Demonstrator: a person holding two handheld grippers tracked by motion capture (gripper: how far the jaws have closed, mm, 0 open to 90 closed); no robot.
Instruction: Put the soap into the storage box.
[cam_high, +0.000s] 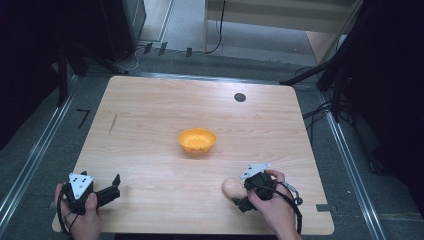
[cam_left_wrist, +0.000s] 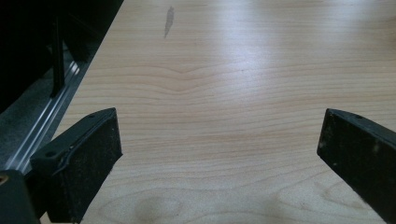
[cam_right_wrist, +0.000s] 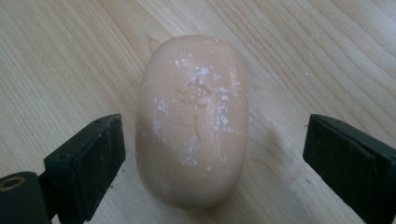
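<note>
The right hand (cam_high: 274, 205) comes in over the near edge of the desk (cam_high: 150, 125) toward its near right corner, wrist bent so that the right gripper (cam_high: 239, 200) points leftward along the desk and low to it. The gripper's 2 jaws stand apart on either side of a peach-coloured bar of soap (cam_right_wrist: 192, 122) (pale flecks and a stamped mark on its top face); a gap shows on the right side and the left pad sits very close, so the pads do not press on it. The soap lies flat on the wood, close to the near edge and right of the desk's middle.

The left hand (cam_high: 80, 217) rests at the near left corner, its left gripper (cam_high: 118, 184) pointing toward the desk's middle, jaws wide apart with bare wood between them.

An orange bowl (cam_high: 197, 140) stands at the desk's centre, well apart from the soap and from both grippers. A small dark round spot (cam_high: 240, 97) sits near the far edge, and a dark streak (cam_high: 113, 123) lies toward the left edge.

Between the soap and the bowl the wood is open, as is the stretch along the near edge between the 2 hands.
</note>
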